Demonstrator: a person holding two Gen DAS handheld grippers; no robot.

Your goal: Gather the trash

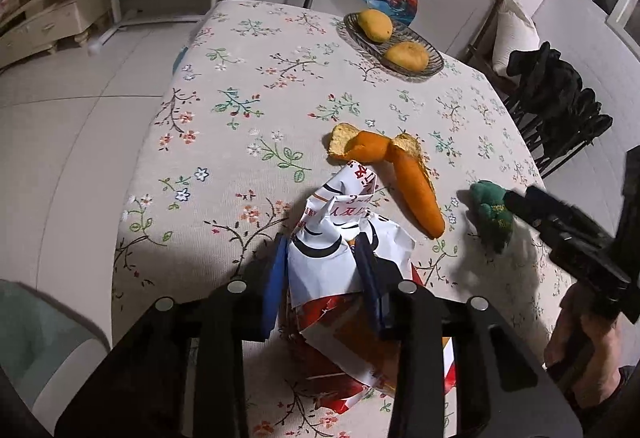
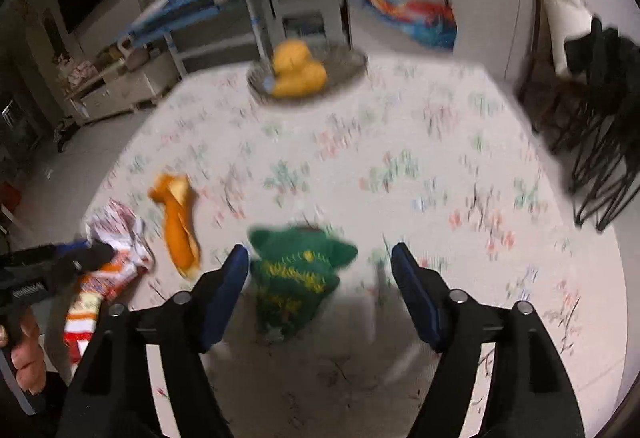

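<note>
Floral cloth: it covers the worktop (image 1: 224, 142) under all the litter.
Wrapper: crumpled white and red wrapper (image 1: 344, 238) lies at 6 o'clock in the left wrist view, near the worktop's close edge.
Left gripper: left gripper (image 1: 323, 270) has its blue pads (image 1: 276, 290) on either side of the wrapper's upper fold; the jaws stand narrow and appear to pinch the paper, though the lower part of the wrapper rests on the cloth.
Peel: orange peel (image 1: 416, 190) lies at 1 o'clock from the wrapper, just beside it, in two pieces that meet at an angle.
Green bundle: green knitted bundle (image 2: 296, 274) sits at 3 o'clock from the peel, apart from it.
Right gripper: right gripper (image 2: 320, 278) straddles the bundle with the jaws wide; the left pad is close to or touching it, the right pad is clear. Blur hides the finer contact.
Fruit dish: dish (image 1: 432, 58) with two yellow fruits stands at 12 o'clock, well apart, and looks like no trash.
Doing it well: judging from this, the left grip should be firm before lifting, as loose paper can slip. The right jaws should centre over the bundle and close low on it.
</note>
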